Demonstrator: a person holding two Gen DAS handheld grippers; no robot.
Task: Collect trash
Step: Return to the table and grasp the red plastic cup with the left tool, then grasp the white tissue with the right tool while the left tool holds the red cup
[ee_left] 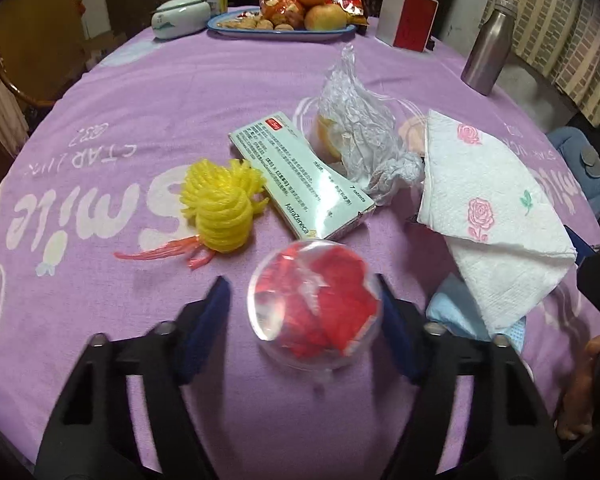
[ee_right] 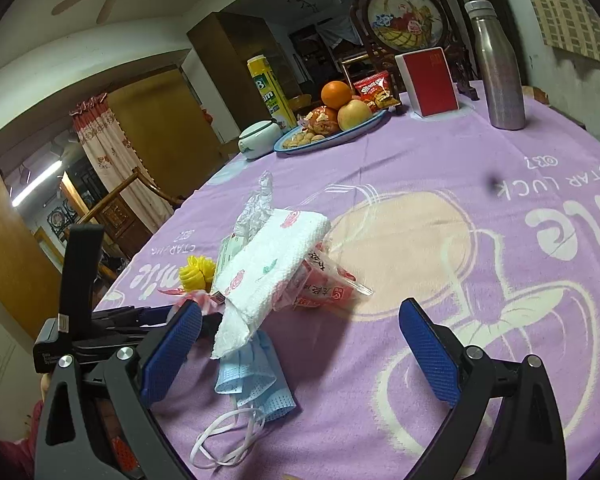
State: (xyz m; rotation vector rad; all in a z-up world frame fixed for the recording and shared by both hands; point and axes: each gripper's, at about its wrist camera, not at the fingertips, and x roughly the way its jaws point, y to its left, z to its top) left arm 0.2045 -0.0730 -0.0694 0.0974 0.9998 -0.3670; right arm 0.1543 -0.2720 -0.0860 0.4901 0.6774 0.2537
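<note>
Left tool [ee_left: 304,304] I have spread around the clear cup [ee_left: 314,300]; right tool [ee_right: 300,340] wide above the mask [ee_right: 256,380] on the bench [ee_right: 440,160].

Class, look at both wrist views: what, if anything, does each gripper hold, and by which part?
Neither holds anything. The left gripper is open around the clear round capsule with red contents, not gripping it; the right gripper is open.
</note>
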